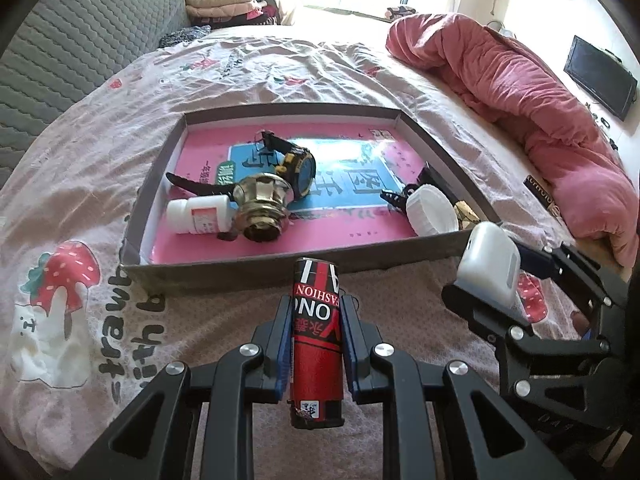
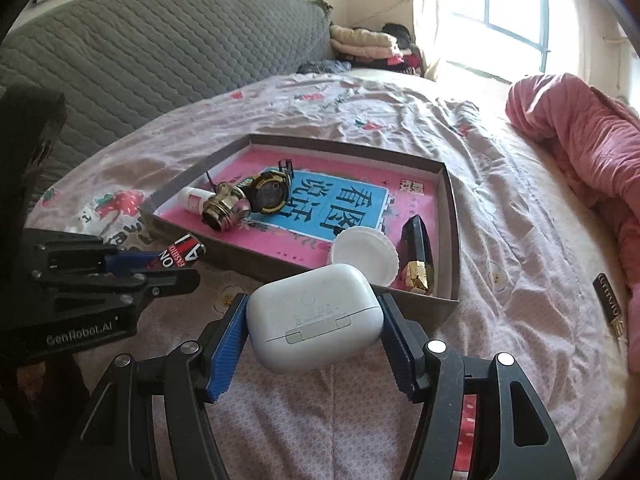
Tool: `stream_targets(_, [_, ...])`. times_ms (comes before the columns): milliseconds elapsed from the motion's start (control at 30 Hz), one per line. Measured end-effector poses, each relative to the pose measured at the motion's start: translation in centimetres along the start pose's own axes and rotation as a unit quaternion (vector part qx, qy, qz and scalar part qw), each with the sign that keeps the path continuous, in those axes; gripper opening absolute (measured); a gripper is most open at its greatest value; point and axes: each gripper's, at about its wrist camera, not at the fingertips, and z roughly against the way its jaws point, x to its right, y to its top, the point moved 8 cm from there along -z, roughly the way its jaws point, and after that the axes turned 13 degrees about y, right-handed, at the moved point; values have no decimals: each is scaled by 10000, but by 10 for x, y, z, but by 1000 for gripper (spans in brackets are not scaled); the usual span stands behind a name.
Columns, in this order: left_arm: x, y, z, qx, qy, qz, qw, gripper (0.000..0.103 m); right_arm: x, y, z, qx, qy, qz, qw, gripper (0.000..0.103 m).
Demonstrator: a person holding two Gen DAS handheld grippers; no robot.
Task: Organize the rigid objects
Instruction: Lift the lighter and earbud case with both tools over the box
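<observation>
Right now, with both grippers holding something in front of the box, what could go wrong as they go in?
1. The red can is pinched only around its middle by the left gripper, so it could pivot or slip.
2. The earbud case in the right gripper is smooth and rounded, and might squirt out.
3. The box has a raised near wall, and the white cap crowds that corner.

Pink quilt (image 1: 520,92), grey headboard (image 2: 160,48), window (image 2: 508,4)

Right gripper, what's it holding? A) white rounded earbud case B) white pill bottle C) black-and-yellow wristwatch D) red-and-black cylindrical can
A: the right gripper is shut on the white rounded earbud case, short of the shallow cardboard tray; the red-and-black cylindrical can is in the left gripper.
</observation>
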Motion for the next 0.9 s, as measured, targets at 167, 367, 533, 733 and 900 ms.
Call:
stream_targets(167, [-5,8,4,195,41,38,9998,22,6,11,2,275,-26,-16,9996,65])
stream_targets(367, [-20,22,4,459,189,111,9987,22,18,28,8,624,-96,-156,9979,65])
stream_targets(533, [-37,32,2,573,285,252,9976,22,29,36,9,752,-148,-319,9966,65])
stream_targets(733, [-53,40,2,644,343,390,9966,22,36,41,12,873,-181,-396,9952,65])
stream_targets(900, [-62,46,5,758,358,433,9955,22,38,46,17,1017,-225,-391,9938,65])
